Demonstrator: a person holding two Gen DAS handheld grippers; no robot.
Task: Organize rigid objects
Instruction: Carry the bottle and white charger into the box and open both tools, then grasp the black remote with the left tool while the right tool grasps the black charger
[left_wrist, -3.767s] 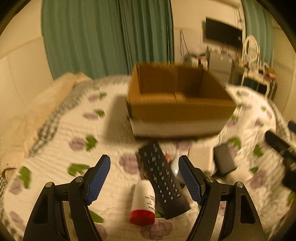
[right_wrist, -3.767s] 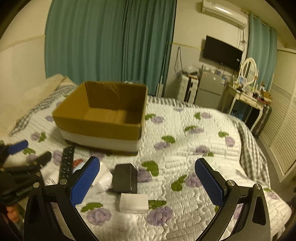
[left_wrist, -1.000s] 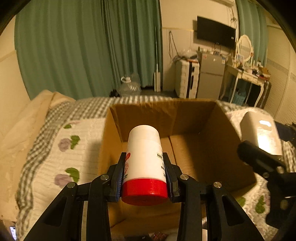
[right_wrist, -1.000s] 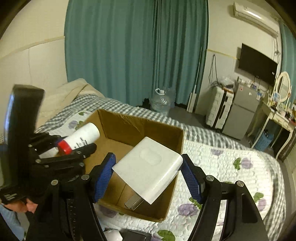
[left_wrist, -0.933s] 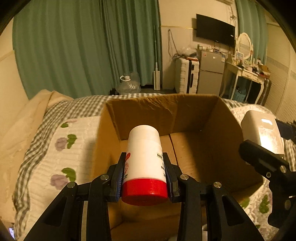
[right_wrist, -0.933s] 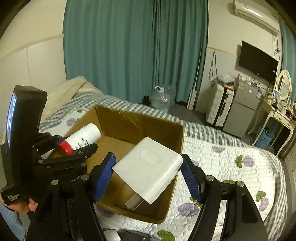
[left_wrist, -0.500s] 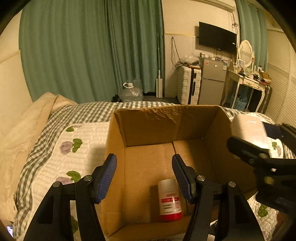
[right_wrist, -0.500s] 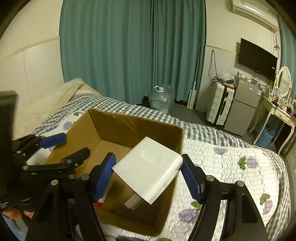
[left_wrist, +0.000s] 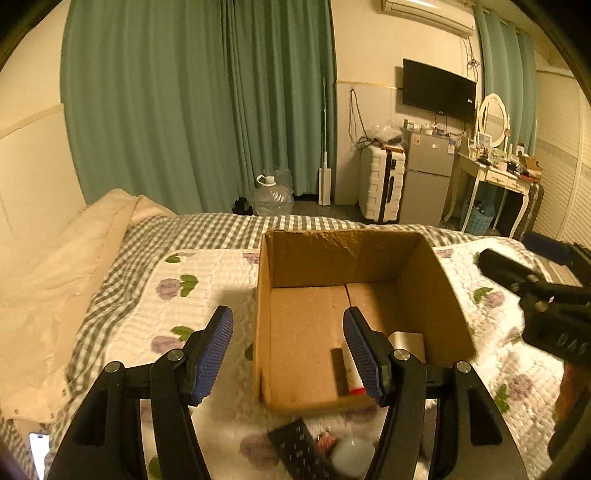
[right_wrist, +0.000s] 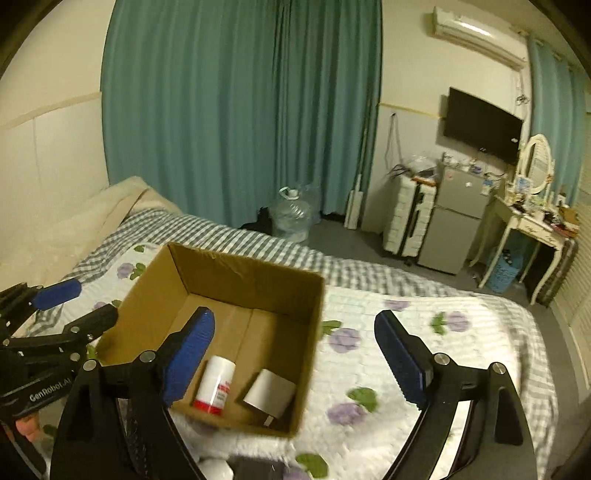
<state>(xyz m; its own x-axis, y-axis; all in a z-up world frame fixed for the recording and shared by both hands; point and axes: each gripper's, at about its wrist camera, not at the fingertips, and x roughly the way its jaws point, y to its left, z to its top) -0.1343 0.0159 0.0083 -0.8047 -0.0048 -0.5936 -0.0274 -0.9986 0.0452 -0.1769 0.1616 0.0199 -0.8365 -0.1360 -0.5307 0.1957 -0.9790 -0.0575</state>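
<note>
An open cardboard box (left_wrist: 436, 280) (right_wrist: 306, 354) stands on the quilted bed. Inside it lie a white bottle with a red cap (right_wrist: 215, 384) (left_wrist: 354, 373) and a white power adapter (right_wrist: 270, 394) (left_wrist: 408, 342). My left gripper (left_wrist: 288, 354) is open and empty, above the box's near left corner. My right gripper (right_wrist: 295, 354) is open and empty, above the box's right side. A black remote (left_wrist: 299, 454) and a small white object (left_wrist: 352, 456) lie on the quilt in front of the box.
The floral quilt (right_wrist: 424, 332) spreads to the right of the box. A cream blanket (left_wrist: 55, 266) lies at the left. A phone (left_wrist: 38, 452) lies at the lower left. A dark object (right_wrist: 255, 469) lies in front of the box.
The right gripper opened and let the white adapter drop into the box. Both grippers pulled back and up from the box; the bottle lies where it fell.
</note>
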